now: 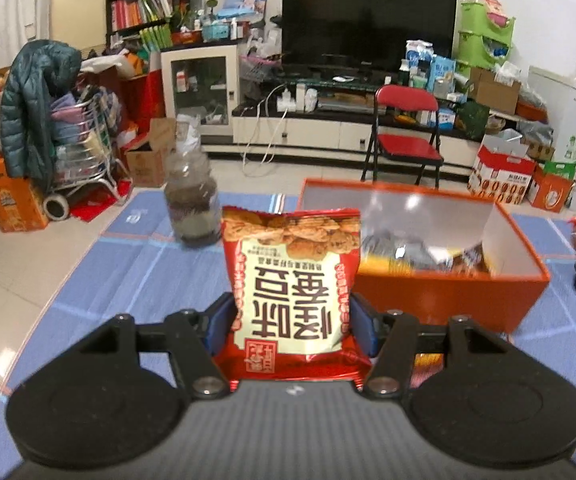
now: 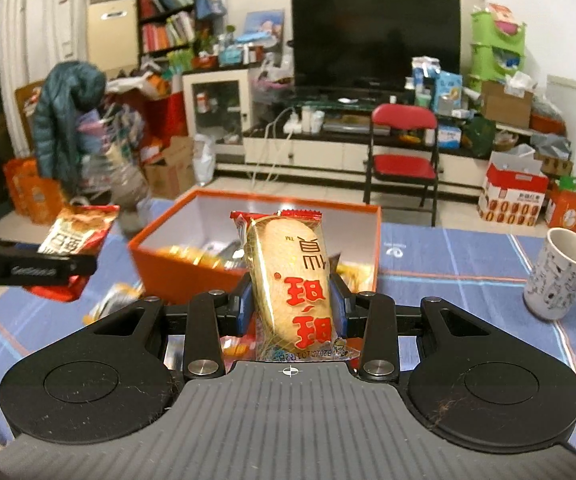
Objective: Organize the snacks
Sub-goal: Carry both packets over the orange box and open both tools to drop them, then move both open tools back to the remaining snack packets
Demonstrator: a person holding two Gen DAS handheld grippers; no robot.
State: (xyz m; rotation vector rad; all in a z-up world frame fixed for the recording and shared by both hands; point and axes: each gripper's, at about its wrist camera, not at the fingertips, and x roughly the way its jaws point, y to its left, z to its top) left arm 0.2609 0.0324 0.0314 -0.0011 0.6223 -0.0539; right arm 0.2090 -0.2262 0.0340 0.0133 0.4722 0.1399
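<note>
on the surface [image 1: 108, 264], under a blue cloth with pale grid lines:

- orange box [image 1: 448, 296], open-topped, pale inside, already holding several loose wrapped snacks along its near wall; also seen from the right wrist view [image 2: 192, 276].
- left tongs [image 1: 292, 316], partly closed, blue pads pressing both sides of the red snack bag [image 1: 292, 280]. the bag stands upright between the pads, print upside down, biscuit picture at its top edge. it is held up off the cloth, just left of the box's near corner. in the right wrist view the same bag [image 2: 76, 236] shows at the left edge, gripped by a black finger, beside the box's left wall.
- right tongs [image 2: 292, 308], closed tight on the rice cracker packet [image 2: 292, 280], a clear wrapper with red characters and red crimped ends. the packet stands upright, in front of the box's near wall.
- glass jar [image 1: 190, 200], blurred, dark contents, on the cloth left of the box and beyond the red bag.
- white patterned cup [image 2: 560, 276], upright on the cloth, well right of the box.
- more wrapped snacks [image 2: 116, 300], blurred, on the cloth near the box's left front corner.
</note>
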